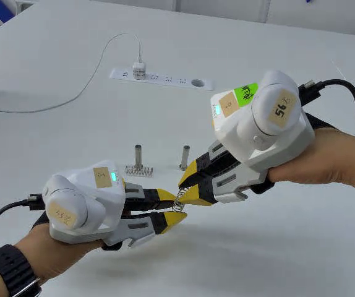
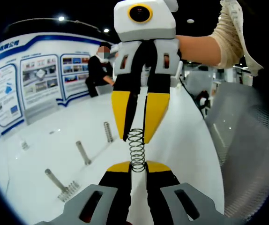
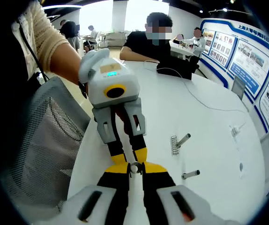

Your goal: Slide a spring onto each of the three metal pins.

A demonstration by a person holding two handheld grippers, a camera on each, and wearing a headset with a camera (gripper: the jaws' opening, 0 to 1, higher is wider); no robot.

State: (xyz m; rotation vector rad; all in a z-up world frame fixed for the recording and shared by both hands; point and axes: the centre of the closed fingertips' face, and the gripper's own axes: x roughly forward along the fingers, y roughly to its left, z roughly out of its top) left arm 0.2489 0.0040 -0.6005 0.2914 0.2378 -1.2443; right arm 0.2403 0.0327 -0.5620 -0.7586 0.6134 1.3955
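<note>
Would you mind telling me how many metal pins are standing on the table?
3, in a row in the left gripper view: the near pin beside the loose springs, the middle pin, and the far pin.

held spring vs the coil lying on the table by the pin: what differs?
The held spring is in the air; the table coil lies on its side. The left gripper and the right gripper pinch the held spring's ends; the table coil is untouched, at the foot of a pin. Both are metal coils, on no pin.
</note>
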